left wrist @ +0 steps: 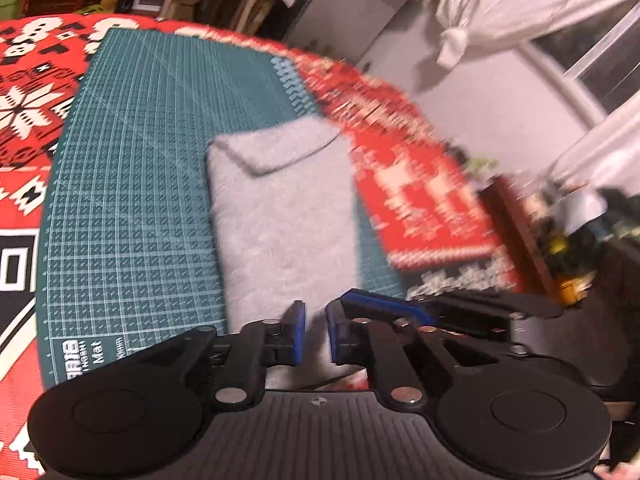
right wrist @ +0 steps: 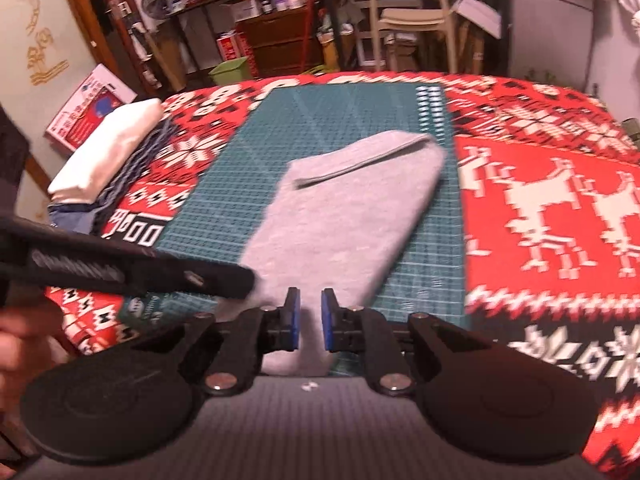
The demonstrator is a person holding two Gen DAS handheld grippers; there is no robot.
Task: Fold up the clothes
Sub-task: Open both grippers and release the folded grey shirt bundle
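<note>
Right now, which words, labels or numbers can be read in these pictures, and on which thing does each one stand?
"Mat": on the near corner of the green cutting mat.
Brand mark beside it on the mat: too blurred to read.
Ruler numbers along the mat's edge: too small.
Red and white box by the wall: print too blurred.
Bottles and boxes on the shelves: unreadable.

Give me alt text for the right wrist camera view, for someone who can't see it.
A folded grey garment lies on a green cutting mat over a red patterned tablecloth. The right gripper, slightly open, hovers at the garment's near edge, with the left gripper entering from the left. Folded clothes are stacked at far left.
</note>
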